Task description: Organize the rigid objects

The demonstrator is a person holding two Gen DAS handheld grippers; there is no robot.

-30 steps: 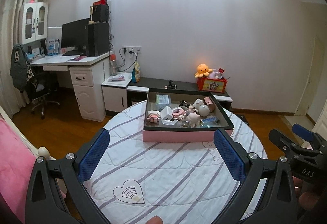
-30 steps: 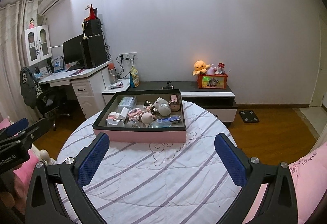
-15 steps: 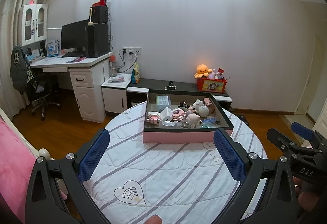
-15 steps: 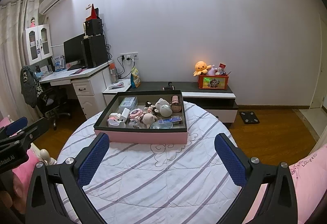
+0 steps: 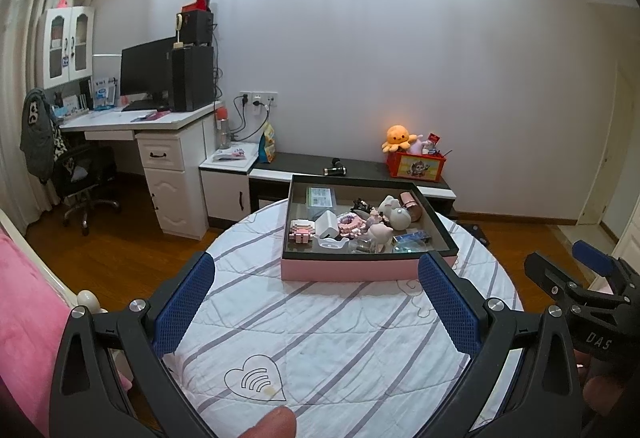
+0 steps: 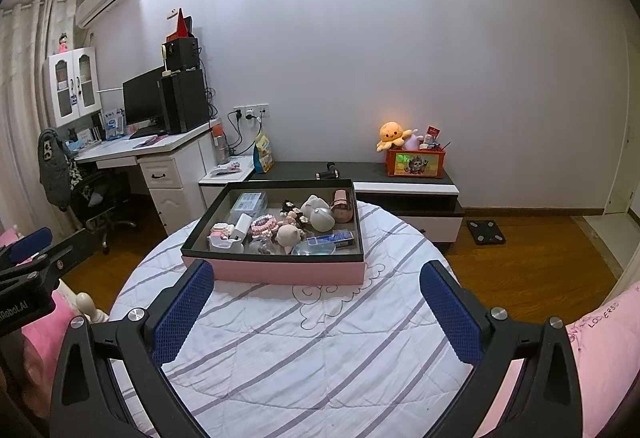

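1. Both tools are held wide apart and empty: left gripper (image 5: 316, 304), right gripper (image 6: 316, 312). Both hover over the near part of the round table (image 6: 320, 358), well short of the tray (image 6: 276, 270).
2. The small items are crowded loosely in the tray, many touching: a white round figure (image 6: 322, 218), a pink cylinder (image 6: 342, 204), a blue flat pack (image 6: 332, 238), a pink block toy (image 5: 302, 230).
3. Likely risk: neighbours may be nudged or caught when one piece is pinched from the heap.
4. The rounded pieces are judged prone to slipping out of flat pads.
5. The tray wall may be struck on a low approach.
6. The quilted cover looks soft; tall pieces set down there may topple.
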